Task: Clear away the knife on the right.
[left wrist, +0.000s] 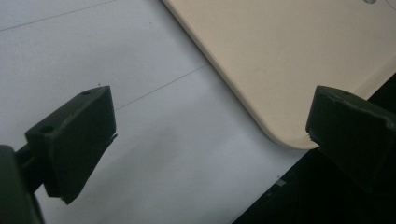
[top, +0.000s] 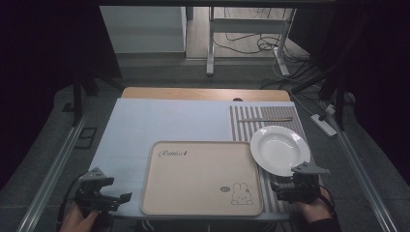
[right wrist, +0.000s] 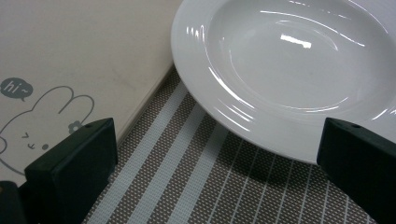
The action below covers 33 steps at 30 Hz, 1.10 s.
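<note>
Lying at lower centre of the high view, the beige rabbit-print tray (top: 200, 176) was bare, while the white deep plate (top: 280, 150) sat on the striped placemat (top: 241, 128) just right of it. Nothing looked begun: the left gripper (top: 104, 195) and right gripper (top: 294, 186) both hovered with jaws spread, holding nothing.

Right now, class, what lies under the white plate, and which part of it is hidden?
The white plate rests on the striped placemat, next to the beige tray. The mat's stripes directly beneath the plate are covered.
</note>
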{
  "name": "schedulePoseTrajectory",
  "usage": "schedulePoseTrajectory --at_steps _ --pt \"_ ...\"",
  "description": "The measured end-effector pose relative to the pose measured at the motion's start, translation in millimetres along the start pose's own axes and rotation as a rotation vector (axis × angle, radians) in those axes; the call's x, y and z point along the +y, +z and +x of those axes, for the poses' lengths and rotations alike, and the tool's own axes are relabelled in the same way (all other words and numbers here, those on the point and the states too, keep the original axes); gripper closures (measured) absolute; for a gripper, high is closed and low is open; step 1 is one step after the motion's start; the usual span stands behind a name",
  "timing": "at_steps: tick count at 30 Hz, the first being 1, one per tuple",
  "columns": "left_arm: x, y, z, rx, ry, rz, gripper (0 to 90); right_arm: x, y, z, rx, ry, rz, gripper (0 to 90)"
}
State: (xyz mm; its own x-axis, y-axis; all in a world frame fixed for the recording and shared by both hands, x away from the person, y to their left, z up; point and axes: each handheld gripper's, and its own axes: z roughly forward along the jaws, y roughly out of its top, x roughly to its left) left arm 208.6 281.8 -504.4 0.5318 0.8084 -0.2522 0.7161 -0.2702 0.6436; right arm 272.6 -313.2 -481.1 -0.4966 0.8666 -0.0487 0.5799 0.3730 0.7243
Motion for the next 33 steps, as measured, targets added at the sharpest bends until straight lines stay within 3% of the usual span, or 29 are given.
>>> schedulePoseTrajectory --at_steps 8,15,22,33 --pt "0.2 0.2 0.0 0.001 0.000 0.003 2.6 2.9 0.2 -0.1 0.031 0.007 0.023 0.0" --pt "0.2 0.3 0.1 0.002 -0.001 0.005 2.7 10.4 -1.9 -0.4 0.034 0.010 -0.012 0.0" --pt "0.4 0.7 0.0 0.002 -0.002 0.007 2.7 13.3 5.1 -2.4 0.063 0.038 -0.016 0.0" --pt "0.5 0.6 0.0 -0.003 0.002 0.008 2.6 23.5 16.9 -12.8 0.078 0.034 -0.023 0.0"
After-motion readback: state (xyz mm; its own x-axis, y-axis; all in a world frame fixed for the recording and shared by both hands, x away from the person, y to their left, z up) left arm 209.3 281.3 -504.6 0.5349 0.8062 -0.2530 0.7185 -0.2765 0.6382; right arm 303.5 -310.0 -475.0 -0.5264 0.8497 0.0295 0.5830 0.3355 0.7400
